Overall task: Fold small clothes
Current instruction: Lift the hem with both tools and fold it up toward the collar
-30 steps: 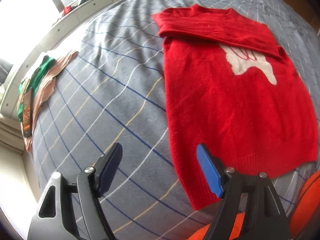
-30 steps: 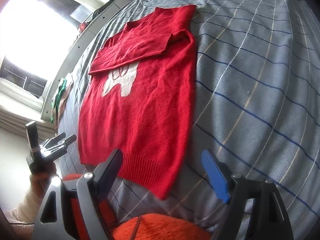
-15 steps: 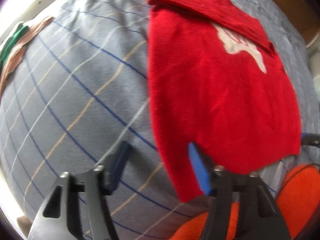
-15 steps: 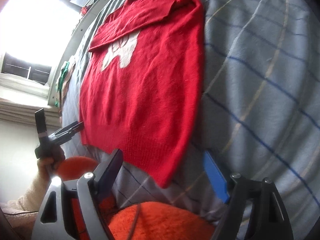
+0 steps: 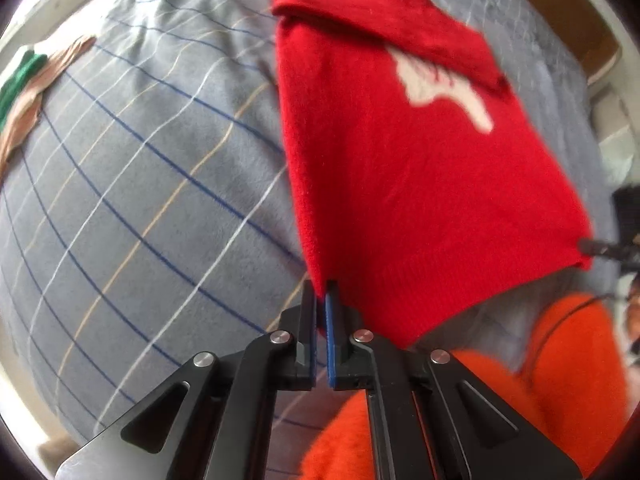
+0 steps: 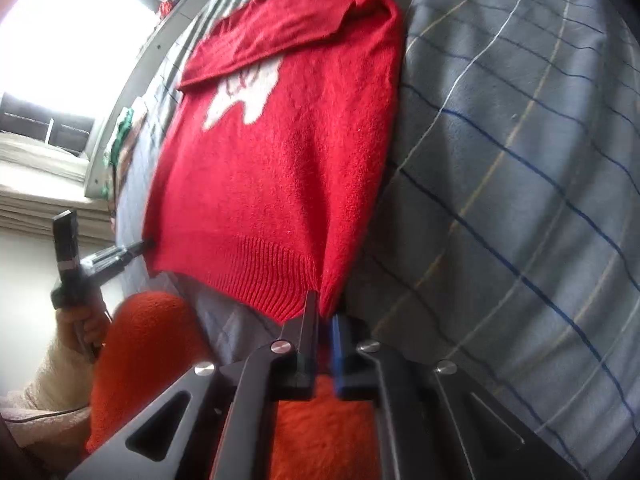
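The left claw (image 5: 320,300) is pinched tight on one bottom corner of the red sweater (image 5: 420,168). The right claw (image 6: 324,308) is pinched tight on the other bottom corner, right at the ribbed edge. From both claws the sweater stretches away, lying flat on the gray bed cover (image 5: 140,180) with thin blue, white and tan lines. A sleeve is folded across its top, above a white shape. Far off, green and tan clothes (image 5: 24,80) lie near the bed's edge.
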Action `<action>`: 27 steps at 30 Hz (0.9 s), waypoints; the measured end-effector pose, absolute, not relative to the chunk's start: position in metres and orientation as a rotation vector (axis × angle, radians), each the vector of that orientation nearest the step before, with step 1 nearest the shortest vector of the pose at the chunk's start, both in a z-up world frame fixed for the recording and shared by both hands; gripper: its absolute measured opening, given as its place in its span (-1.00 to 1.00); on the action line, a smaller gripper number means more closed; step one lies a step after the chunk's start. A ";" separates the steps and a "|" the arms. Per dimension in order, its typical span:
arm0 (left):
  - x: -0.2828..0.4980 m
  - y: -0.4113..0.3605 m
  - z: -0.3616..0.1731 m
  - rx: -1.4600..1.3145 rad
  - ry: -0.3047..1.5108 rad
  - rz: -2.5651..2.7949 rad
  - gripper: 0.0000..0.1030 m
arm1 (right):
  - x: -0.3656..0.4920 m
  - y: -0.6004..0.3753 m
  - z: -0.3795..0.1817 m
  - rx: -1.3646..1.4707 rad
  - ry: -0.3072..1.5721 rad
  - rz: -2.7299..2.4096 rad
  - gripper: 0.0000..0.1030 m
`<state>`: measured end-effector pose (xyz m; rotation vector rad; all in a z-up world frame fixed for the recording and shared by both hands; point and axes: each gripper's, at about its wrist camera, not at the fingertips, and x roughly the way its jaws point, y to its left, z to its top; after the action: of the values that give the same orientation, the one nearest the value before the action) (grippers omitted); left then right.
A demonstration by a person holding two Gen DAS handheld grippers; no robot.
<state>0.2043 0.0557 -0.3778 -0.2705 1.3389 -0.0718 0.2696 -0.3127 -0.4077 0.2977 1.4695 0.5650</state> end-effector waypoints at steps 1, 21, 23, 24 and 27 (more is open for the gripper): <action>0.209 0.060 -0.373 -0.315 1.319 -0.075 -0.98 | 0.272 -0.316 -0.404 0.325 1.453 0.568 -0.90; 0.523 0.119 -0.379 -0.542 1.157 0.074 -0.97 | 0.563 -0.284 -0.392 0.559 1.094 0.459 -0.90; 0.537 0.119 -0.390 -0.538 1.182 0.086 -0.92 | 0.588 -0.282 -0.406 0.583 1.108 0.449 -0.90; 0.542 0.120 -0.395 -0.537 1.199 0.097 -0.84 | 0.594 -0.287 -0.412 0.594 1.115 0.443 -0.90; 0.550 0.131 -0.400 -0.590 1.214 0.096 -0.63 | 0.622 -0.291 -0.434 0.664 1.139 0.435 -0.78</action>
<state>0.5498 0.1314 -0.4005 -0.5899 1.2137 0.0964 0.6216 -0.2911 -0.4345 0.6643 1.1394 0.4348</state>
